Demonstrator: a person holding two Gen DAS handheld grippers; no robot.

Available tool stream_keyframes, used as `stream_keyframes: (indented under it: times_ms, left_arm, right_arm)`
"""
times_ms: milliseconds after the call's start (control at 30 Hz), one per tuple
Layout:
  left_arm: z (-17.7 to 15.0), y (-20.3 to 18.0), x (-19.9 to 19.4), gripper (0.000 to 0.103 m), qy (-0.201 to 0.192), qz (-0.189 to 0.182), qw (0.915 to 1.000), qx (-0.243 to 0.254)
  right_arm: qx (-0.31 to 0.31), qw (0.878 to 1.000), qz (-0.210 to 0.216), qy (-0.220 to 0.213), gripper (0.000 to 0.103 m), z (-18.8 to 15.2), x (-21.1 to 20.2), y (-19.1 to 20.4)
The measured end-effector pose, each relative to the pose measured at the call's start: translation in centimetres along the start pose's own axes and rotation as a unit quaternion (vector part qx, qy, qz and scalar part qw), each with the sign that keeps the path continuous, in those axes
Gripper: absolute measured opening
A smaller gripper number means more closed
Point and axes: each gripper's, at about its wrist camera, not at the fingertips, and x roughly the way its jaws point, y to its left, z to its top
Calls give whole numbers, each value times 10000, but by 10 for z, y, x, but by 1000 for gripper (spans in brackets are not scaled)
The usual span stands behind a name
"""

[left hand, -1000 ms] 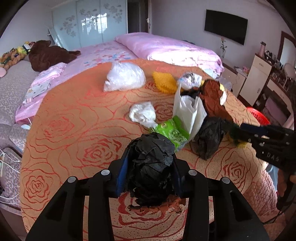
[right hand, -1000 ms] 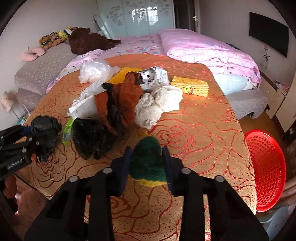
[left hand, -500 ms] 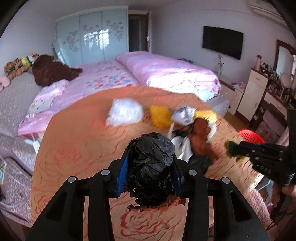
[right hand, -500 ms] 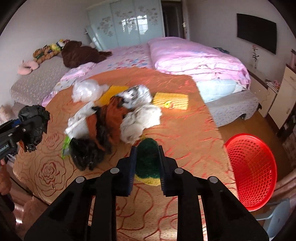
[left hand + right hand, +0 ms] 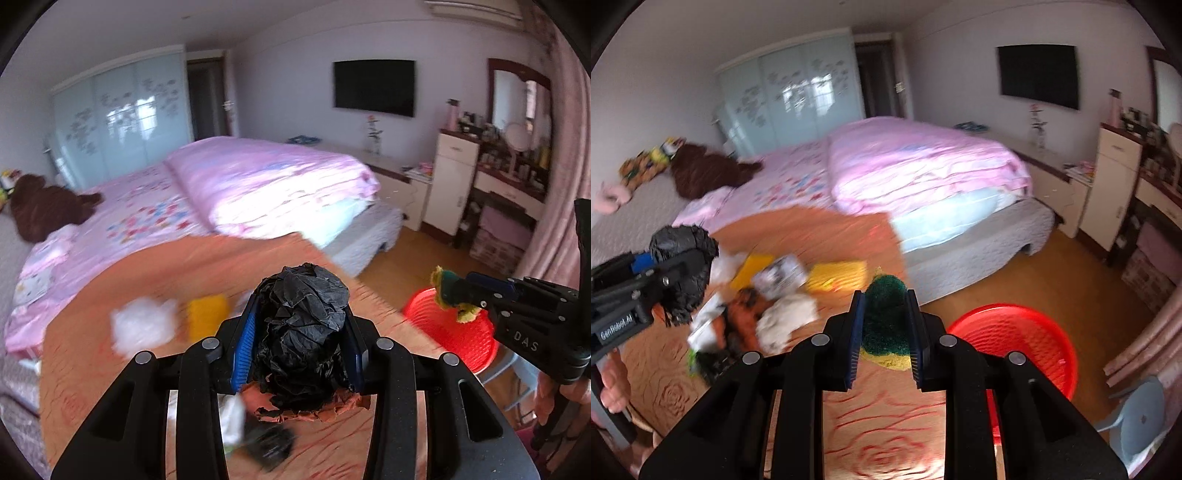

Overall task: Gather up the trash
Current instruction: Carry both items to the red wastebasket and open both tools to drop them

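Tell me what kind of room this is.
A home bedroom: a bed with pink bedding, a mirrored dressing table, and a wall TV.

Crumpled bag wad [image 5: 303,328] black, with a torn orange-brown scrap under it; scouring pad [image 5: 885,317] dark green over yellow; laundry basket [image 5: 1030,332] red mesh; bedspread [image 5: 886,435] orange with red rose outlines; quilt [image 5: 273,177] pink; gripper fingers [image 5: 855,332] blue-padded
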Motion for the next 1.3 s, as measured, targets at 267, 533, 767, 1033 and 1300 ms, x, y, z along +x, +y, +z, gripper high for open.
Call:
stream_keyframes:
  times_ms: [267,533,767,1033,1300]
  left_arm:
    - [27,-66,36,39,60,-828,9960,339]
    - [19,-118,76,39,260,-1229,9902,604]
    - [-2,-144,116,39,742,-1725,9800,657]
    - [-15,-165,142,46,1107,-2049,9698,722]
    - [-22,-166,146,72,1073,-1895,9728,791]
  right_arm:
    - [405,9969,-596,-305,22,13,-21,-56]
    - [893,9908,-1002,-147,22,-8,-14,-100]
    - [1359,9850,-1049,201,22,-32,10,-129]
    - [1652,9797,-1021,487,23,-44,25,-147]
    - [1838,9755,-1039,619,42,-50,30,-157]
